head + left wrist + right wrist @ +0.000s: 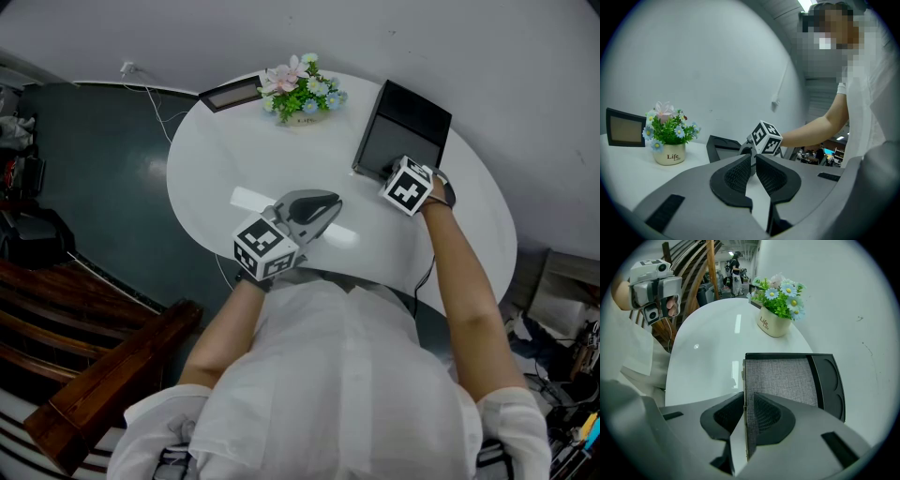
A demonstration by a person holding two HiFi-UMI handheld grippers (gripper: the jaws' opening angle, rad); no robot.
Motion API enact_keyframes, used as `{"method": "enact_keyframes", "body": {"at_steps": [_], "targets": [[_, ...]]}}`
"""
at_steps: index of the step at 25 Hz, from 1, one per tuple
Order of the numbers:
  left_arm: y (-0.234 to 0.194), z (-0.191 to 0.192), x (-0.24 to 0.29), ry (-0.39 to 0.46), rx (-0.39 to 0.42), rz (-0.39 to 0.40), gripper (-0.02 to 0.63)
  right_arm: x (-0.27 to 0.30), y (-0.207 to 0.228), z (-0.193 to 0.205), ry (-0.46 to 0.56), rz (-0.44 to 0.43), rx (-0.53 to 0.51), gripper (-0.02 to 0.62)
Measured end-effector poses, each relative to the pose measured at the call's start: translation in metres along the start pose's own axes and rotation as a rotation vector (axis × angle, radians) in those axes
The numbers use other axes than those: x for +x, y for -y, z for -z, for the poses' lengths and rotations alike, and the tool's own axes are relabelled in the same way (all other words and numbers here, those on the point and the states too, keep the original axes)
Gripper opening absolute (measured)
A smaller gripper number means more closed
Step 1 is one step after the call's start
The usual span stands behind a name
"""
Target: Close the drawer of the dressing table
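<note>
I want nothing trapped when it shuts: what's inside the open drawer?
The drawer shows only its grey fabric floor, with nothing lying on it. The right gripper clamps its side wall and covers the near end, so that part stays unseen.

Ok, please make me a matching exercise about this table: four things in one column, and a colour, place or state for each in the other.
Things:
1 flower pot
2 drawer
3 left gripper
4 frame

Descriptions:
a grey lining inside
b jaws together, nothing held
c dark, at the far edge of the table
d cream, printed "Life"

Pairs: 1-d; 2-a; 3-b; 4-c
</note>
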State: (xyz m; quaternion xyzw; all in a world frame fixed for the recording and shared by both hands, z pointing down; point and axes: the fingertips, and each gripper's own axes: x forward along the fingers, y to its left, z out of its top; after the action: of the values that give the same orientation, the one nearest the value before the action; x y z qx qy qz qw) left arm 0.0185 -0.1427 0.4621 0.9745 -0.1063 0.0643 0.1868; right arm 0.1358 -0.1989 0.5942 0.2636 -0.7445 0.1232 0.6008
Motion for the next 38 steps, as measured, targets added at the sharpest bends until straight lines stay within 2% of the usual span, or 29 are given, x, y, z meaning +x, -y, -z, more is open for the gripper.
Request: {"method": "enact_keyframes", "body": {"at_steps": [15,21,24,29,33,38], "targets": [[0.000,-0.003,-0.005,-0.001,0.011,-0.001,0.044,0.001,-0.002,0.004,0.001,0.051,-0.012,0.081],[0.000,-0.006,-0.008,-0.001,0.021,0.000,0.044,-0.006,-0.001,0.009,0.001,0.078,0.014,0.081],[-0.001,-0.008,-0.008,0.001,0.026,0.000,0.044,-0.017,0.000,0.016,0.042,0.102,0.081,0.081],[-0.002,-0.014,-0.010,0.007,0.034,0.000,0.044,-0.053,0.004,0.022,0.275,0.186,0.381,0.064],[-0.009,-0.025,-0.015,0.023,0.046,-0.020,0.044,-0.094,0.011,0.033,0.554,0.266,0.646,0.044],[-0.020,-0.049,-0.025,0.059,0.078,-0.057,0.044,-0.154,0.008,0.045,0.859,0.356,0.799,0.025]]}}
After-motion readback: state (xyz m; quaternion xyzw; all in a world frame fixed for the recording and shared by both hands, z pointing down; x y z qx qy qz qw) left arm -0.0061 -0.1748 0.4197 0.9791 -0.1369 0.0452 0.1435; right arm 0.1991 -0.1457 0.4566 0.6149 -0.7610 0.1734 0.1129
